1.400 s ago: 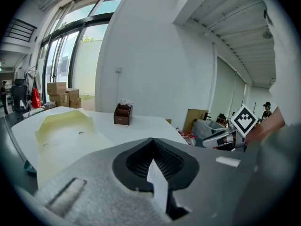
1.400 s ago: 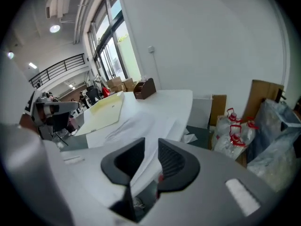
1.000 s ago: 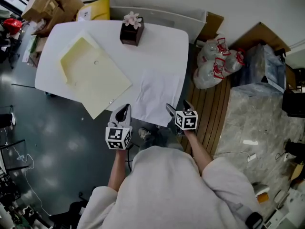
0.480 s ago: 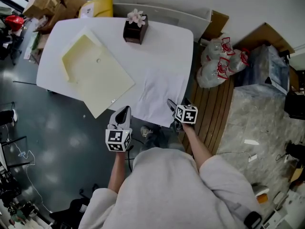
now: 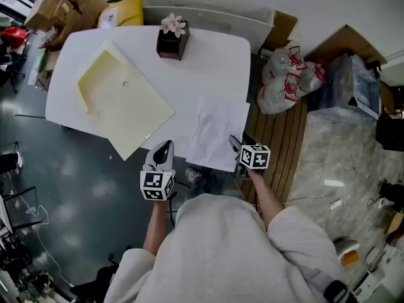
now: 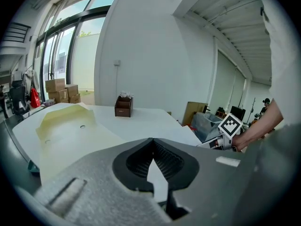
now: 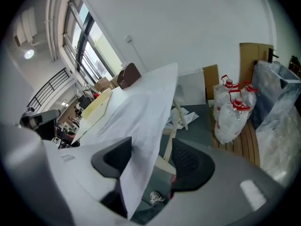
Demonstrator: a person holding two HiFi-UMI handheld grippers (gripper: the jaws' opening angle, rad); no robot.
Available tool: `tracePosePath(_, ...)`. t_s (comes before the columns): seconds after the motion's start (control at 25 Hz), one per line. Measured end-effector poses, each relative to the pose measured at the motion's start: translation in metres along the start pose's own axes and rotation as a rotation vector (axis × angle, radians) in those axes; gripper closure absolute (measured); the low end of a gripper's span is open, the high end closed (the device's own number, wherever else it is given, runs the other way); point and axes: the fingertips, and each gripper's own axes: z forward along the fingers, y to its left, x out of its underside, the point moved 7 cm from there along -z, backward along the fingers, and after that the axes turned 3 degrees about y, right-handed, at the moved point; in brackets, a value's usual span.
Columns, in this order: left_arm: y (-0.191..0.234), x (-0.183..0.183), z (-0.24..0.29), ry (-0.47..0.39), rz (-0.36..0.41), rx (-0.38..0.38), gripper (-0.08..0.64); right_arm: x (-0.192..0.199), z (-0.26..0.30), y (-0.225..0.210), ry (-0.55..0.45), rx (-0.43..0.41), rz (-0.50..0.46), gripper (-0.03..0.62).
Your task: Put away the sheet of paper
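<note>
The white sheet of paper (image 5: 218, 133) lies at the near right corner of the white table (image 5: 208, 62) and hangs over its edge. My right gripper (image 5: 237, 145) is at the sheet's near right edge. In the right gripper view the paper (image 7: 141, 112) passes between the jaws of the right gripper (image 7: 150, 159) and lies against the left pad. The jaws have just been closing, and a gap still shows on the right side. My left gripper (image 5: 165, 145) hovers at the near table edge, left of the sheet, shut and empty (image 6: 153, 142).
A pale yellow folder (image 5: 120, 100) covers the table's left half and overhangs the near edge. A brown box with a flower (image 5: 173, 41) stands at the back. Plastic bags of bottles (image 5: 287, 84) sit right of the table on wooden decking (image 5: 281, 156). Cardboard boxes (image 5: 63, 8) are stacked far left.
The sheet has shifted right and nearer, now hanging past the table corner. My right gripper moved right and lower with it, its jaws narrower. The left gripper stayed put.
</note>
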Motion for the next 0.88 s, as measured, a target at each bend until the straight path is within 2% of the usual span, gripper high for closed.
tracePosePath(0.16,-0.006,-0.003,0.007,-0.001,0.013,0.019,0.557,0.001,-0.006,-0.006,-0.005,-0.029,0.034,0.375)
tracePosePath(0.32,-0.011,-0.008,0.011,-0.007,0.026,0.027,0.558,0.000,-0.013,-0.009,-0.007,-0.025,0.027,0.448)
tracePosePath(0.44,-0.014,-0.010,0.013,-0.011,0.028,0.029,0.558,-0.001,-0.019,-0.014,-0.012,-0.017,0.033,0.528)
tracePosePath(0.6,-0.018,-0.012,0.013,-0.020,0.027,0.027,0.557,-0.004,-0.027,-0.014,-0.016,-0.042,0.027,0.589)
tracePosePath(0.88,-0.022,-0.019,0.008,-0.050,0.016,0.005,0.557,-0.026,-0.049,0.005,-0.086,-0.116,-0.053,0.591)
